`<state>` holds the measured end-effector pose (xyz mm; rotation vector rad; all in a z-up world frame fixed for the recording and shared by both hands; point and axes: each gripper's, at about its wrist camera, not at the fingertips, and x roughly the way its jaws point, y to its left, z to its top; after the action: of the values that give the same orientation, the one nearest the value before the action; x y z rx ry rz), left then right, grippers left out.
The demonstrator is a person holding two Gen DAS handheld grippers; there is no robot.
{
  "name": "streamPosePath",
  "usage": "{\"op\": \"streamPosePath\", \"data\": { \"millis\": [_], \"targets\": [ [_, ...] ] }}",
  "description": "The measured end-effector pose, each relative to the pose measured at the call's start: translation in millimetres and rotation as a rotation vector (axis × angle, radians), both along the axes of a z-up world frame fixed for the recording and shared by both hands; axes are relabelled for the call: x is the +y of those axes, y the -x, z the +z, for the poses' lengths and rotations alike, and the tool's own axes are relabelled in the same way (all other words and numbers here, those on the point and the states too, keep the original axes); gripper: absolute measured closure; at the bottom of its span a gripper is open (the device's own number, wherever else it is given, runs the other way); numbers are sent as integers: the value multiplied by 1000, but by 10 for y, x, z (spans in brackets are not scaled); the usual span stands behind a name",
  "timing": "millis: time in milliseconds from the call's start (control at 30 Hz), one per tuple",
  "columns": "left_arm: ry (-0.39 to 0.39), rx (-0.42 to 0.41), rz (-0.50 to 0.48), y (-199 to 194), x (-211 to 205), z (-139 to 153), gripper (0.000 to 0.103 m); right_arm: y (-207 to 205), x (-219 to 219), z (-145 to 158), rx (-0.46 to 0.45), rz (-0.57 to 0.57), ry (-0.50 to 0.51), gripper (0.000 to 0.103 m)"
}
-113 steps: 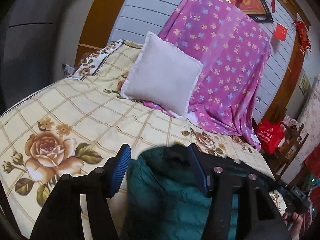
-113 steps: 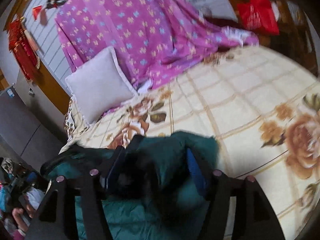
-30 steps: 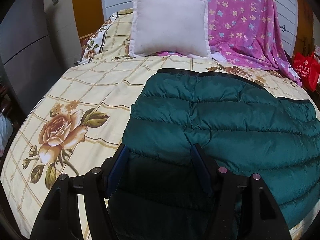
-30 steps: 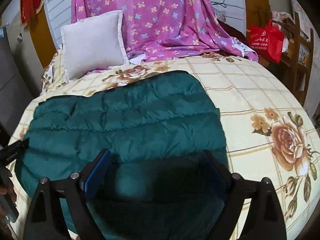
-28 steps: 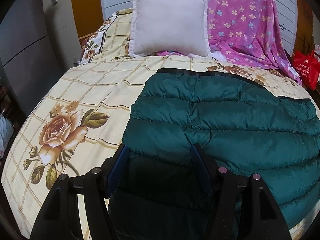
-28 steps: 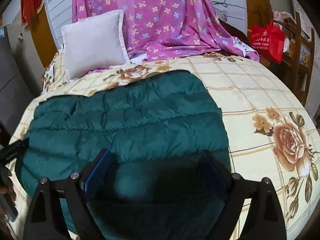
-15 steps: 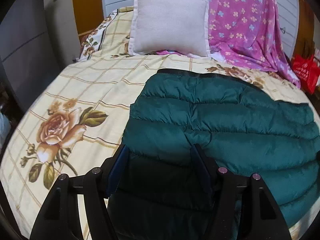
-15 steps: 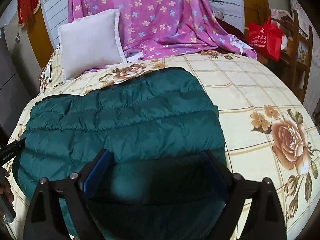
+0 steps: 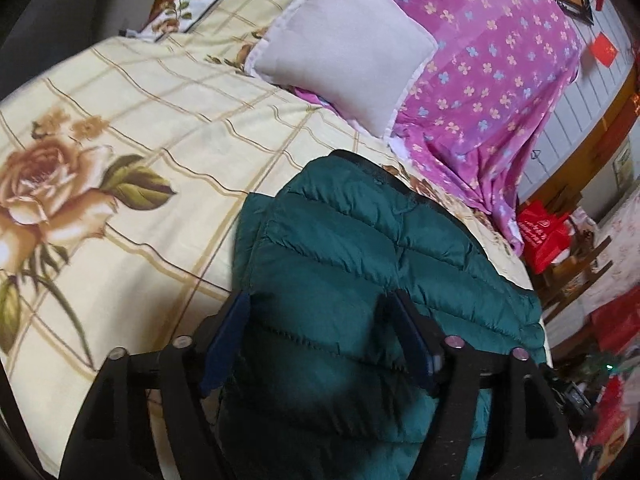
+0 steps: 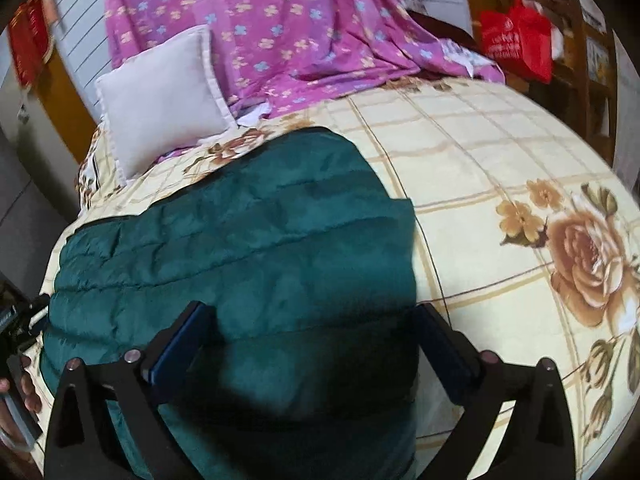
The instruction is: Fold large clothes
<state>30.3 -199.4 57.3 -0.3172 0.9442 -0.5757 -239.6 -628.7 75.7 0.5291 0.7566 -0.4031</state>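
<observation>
Both the left gripper and the right gripper are opening their jaws over the green down jacket, letting go of it folded near the bed's front edge, so this fold looks done.

A home bedroom: a bed with rose-print sheet, a pillow, and a purple floral cloth.

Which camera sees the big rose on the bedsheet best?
The right wrist view: its rose is sharp, whole, with buds and leaves. The left wrist view shows a different rose, blurred and cut at the frame's edge.
</observation>
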Motion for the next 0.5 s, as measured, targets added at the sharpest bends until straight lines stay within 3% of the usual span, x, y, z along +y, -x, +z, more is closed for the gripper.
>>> {"op": "streamPosePath", "data": {
  "millis": [167,267,433,500],
  "targets": [
    [32,81,-69,-165,-40,-200,40,-75,-222,-245,-28,41,-156,0],
    [84,129,-70,-244,-9,-291,36,-154,-282,-318,-35,73,-182,0],
    [107,190,-69,-313,-28,-437,24,-347,-374,-441,-10,133,-219,0],
    [123,179,-76,-325,-40,-452,22,-396,-387,-442,-8,146,-216,0]
  ]
}}
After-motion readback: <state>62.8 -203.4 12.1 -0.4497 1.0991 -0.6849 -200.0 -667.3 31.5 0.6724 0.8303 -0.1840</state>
